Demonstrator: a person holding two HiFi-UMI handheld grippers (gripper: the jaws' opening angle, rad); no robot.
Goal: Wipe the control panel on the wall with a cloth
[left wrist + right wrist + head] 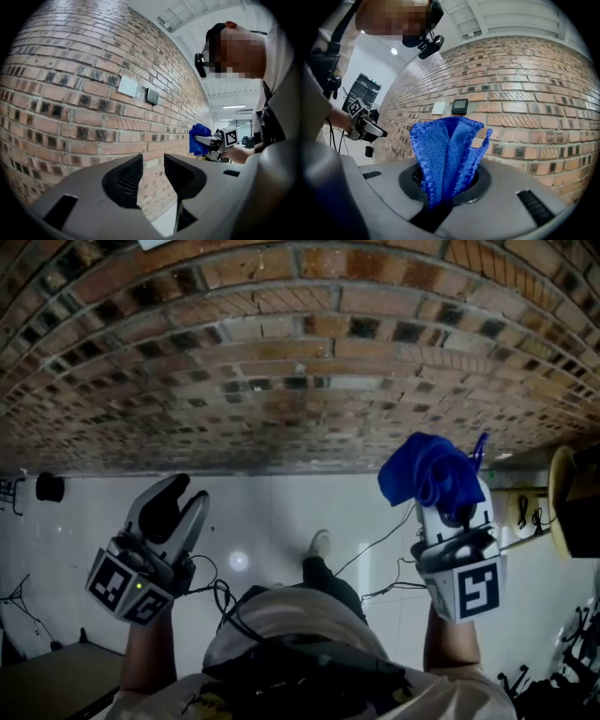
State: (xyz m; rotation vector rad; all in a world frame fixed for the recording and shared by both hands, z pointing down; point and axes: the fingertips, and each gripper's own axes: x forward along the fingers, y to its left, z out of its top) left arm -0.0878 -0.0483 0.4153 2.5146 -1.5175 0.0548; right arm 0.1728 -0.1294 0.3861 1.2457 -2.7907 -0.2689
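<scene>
The blue knitted cloth [447, 150] stood bunched in the right gripper [445, 187], whose jaws were closed on its lower end. Its long axis ran along the jaws and its loose, folded upper edge pointed toward the red brick wall [525, 93]. In the right gripper view, the small dark square control panel [460, 106] sat on the bricks just above the cloth's top edge, with a white rectangular wall plate [438, 108] close beside it. Cloth and panel were apart. Whether the cloth touched the bricks could not be told.

In the head view the cloth [431, 470] rose from the right gripper [448, 502] at the foot of the brick wall [300, 352]. The left gripper [178, 507] was held well apart from it, and its jaws were parted with nothing between them. The left gripper view showed the same gap [153, 161], and beyond it the dark panel [152, 95] and white plate [127, 86] higher on the wall. The blue cloth [198, 139] was further along, close to the bricks.

Below the wall lay a glossy white tiled floor [281, 512], which showed a light reflection, thin black cables [375, 540] and the person's shoe [320, 542]. Overhead was a white beamed ceiling [187, 18] with strip lights.
</scene>
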